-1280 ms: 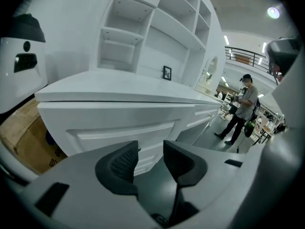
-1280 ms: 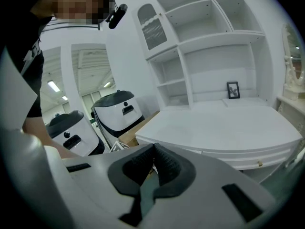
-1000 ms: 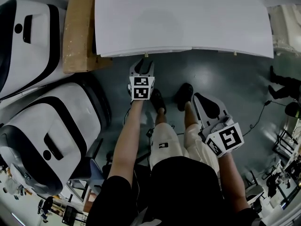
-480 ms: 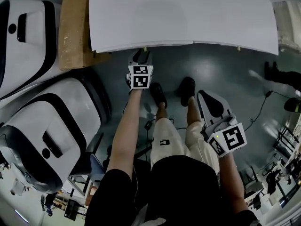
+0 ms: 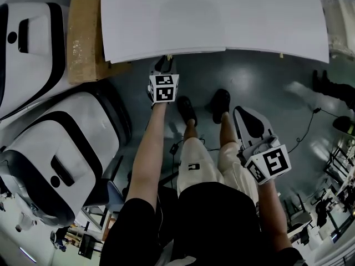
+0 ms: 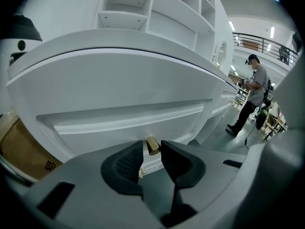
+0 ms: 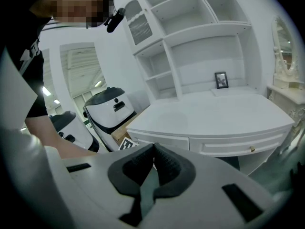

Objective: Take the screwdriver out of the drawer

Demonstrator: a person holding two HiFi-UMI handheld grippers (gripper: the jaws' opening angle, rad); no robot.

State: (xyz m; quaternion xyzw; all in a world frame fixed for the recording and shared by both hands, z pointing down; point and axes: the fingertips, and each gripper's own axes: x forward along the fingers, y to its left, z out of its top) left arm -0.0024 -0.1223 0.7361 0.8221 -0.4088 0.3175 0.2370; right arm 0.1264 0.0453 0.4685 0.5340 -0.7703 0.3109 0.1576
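Presently the left tool (image 6: pixel 151 149) has its two pads closed in on the brass knob (image 6: pixel 152 144) of the drawer (image 6: pixel 124 120), the knob sitting between the tips and, so far as can be judged, pinched. The drawer front lies flush under the edge of the white table (image 5: pixel 211 15); it is not yet drawn out. The screwdriver appears in no view and is presumed to be inside the shut drawer. The right tool (image 7: pixel 152 161) has its pads pressed together on nothing and hangs low beside the person's right leg, well apart from the table. Step in hand: opening the drawer. Next move calls for a straight, level pull on the knob toward the person, grip held firm so the small knob does not slip out
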